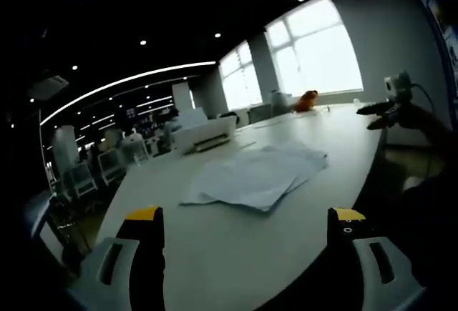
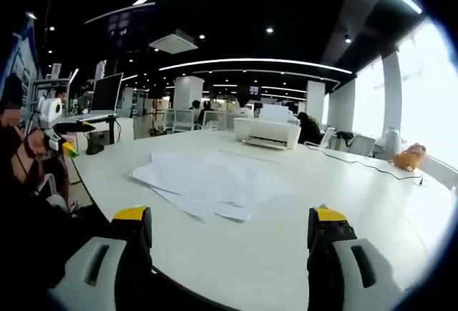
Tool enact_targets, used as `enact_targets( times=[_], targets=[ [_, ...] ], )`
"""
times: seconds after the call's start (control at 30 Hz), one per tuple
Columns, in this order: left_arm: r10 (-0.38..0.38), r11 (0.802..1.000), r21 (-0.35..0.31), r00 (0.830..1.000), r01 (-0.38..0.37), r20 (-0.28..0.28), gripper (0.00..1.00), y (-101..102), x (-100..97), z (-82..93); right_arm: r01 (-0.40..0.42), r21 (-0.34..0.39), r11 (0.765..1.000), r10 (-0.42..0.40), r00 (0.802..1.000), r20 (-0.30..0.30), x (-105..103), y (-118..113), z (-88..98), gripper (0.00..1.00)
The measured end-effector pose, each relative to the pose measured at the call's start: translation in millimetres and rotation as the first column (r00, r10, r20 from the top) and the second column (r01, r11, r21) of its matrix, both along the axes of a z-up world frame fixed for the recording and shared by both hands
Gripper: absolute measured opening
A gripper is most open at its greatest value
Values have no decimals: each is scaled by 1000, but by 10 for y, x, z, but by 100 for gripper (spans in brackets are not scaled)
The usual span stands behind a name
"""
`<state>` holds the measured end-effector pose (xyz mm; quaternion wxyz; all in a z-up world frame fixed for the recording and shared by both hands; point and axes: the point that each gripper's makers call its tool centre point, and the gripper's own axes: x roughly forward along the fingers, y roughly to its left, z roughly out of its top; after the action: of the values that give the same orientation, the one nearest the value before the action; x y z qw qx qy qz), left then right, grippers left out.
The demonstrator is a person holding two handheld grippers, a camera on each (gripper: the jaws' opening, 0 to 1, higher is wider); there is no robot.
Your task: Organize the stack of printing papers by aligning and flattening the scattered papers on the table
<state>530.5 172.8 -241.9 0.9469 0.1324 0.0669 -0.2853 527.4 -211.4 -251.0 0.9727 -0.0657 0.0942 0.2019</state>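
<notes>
Papers (image 1: 254, 175) (image 2: 207, 179): loose, fanned sheets lying mid-table (image 1: 215, 254), near a printer (image 2: 267, 132). Left gripper (image 1: 247, 225): jaws wide apart, holding nothing, above the table edge. Right gripper (image 2: 229, 229): likewise spread, holding nothing, short of the papers.

No text, label, brand or number is showing clearly enough to read. The sheets of paper (image 2: 207, 182) are lying blank-faced on the table (image 2: 343, 189), and the printer (image 2: 268, 134) beyond the paper is showing no legible marking.
</notes>
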Motion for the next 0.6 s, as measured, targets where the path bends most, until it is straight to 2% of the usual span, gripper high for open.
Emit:
enact_targets(
  times=[0.6],
  targets=[
    [-14, 1000, -11, 1000, 14, 5, 97, -28, -30, 43, -20, -2, 1000, 20, 1000, 2, 41, 106, 19, 85]
  ],
)
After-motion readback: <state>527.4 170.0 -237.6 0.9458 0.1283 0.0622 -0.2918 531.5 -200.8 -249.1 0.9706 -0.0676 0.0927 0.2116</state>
